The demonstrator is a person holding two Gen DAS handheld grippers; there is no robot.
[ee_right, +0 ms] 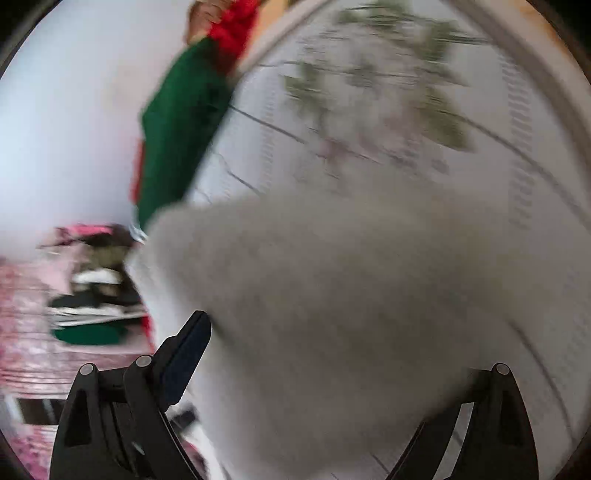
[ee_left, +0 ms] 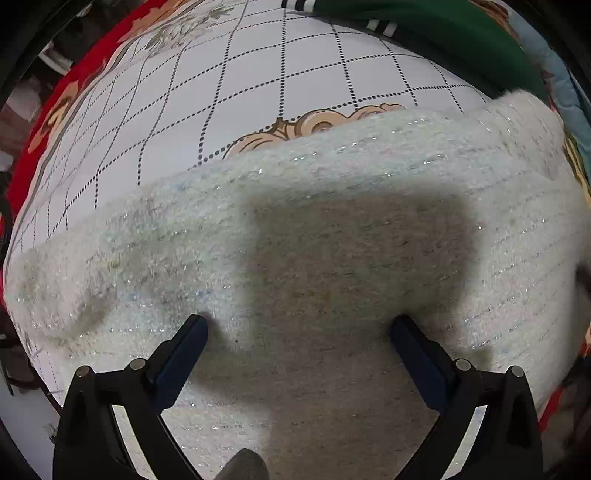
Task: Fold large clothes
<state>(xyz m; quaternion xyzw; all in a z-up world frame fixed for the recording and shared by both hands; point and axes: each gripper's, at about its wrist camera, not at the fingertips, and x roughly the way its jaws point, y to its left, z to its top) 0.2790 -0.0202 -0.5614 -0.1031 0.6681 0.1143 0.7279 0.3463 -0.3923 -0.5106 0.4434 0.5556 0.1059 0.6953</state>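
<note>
Your left tongs (ee_left: 299, 325) are spread wide, both dark pads hovering over the fuzzy white sweater (ee_left: 332, 240), with nothing pinched between them. The sweater lies flat across the bed, on a white bedsheet (ee_left: 258, 92) printed with a dotted grid, flowers and a red border. Its far edge runs across the middle of the left wrist view, and the shadow of your tool falls on the knit just ahead of the pads. A green garment (ee_left: 443, 33) with white stripes lies beyond the sweater at the far side of the sheet, well apart from your tongs.

Your right view is badly blurred. The sweater (ee_right: 332, 295) bulges up between your right tongs (ee_right: 306, 332) and hides the right finger; the left finger (ee_right: 188, 343) stands off to the side, so you appear spread, with cloth in the gap. The green garment (ee_right: 177, 129) hangs over the bed's edge to the left.
</note>
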